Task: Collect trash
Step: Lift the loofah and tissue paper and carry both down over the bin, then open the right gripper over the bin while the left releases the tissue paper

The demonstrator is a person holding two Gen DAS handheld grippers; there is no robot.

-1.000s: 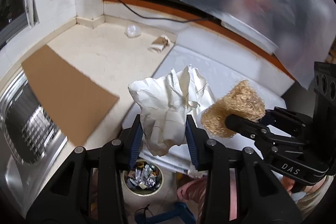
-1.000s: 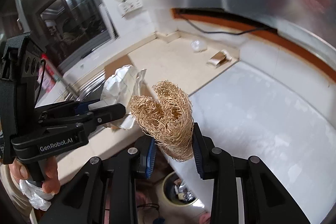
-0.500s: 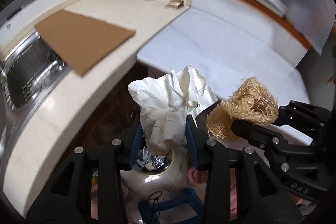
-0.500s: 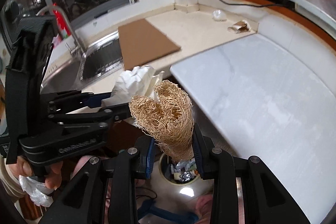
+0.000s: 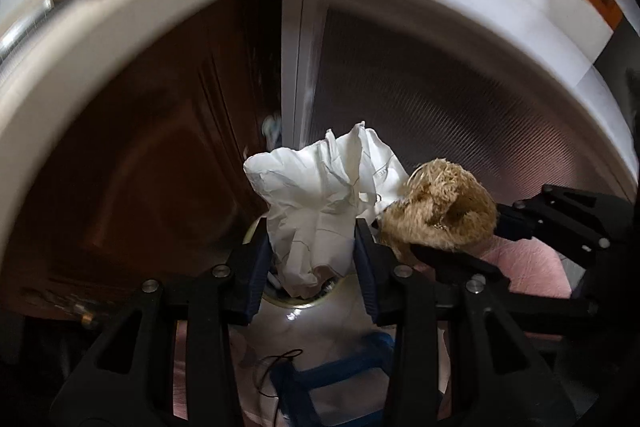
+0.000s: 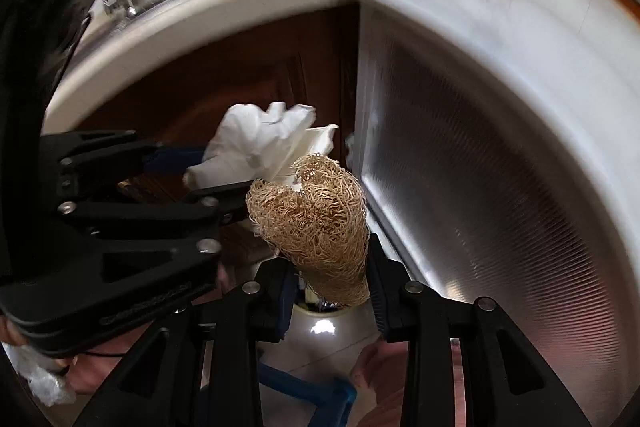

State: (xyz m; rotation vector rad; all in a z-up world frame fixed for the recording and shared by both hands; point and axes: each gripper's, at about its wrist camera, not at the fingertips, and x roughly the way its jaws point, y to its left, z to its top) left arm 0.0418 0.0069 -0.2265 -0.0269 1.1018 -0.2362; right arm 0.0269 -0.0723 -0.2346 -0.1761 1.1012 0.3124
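My left gripper (image 5: 312,259) is shut on a crumpled white paper (image 5: 320,203), which also shows in the right wrist view (image 6: 260,147). My right gripper (image 6: 330,283) is shut on a tan loofah scrubber (image 6: 316,219), seen beside the paper in the left wrist view (image 5: 440,211). Both are held side by side just above a round cream trash bin (image 5: 304,303), whose rim shows under the loofah (image 6: 324,319). The bin's contents are mostly hidden by the held items.
The counter edge (image 5: 120,27) curves overhead. A dark brown cabinet door (image 5: 160,167) is on the left and a ribbed grey panel (image 5: 440,107) on the right. A blue object (image 5: 332,367) lies on the floor by the bin.
Both grippers have dropped from counter height to below the counter edge, carrying the paper and the loofah down to just above the trash bin. Both grips are unchanged.
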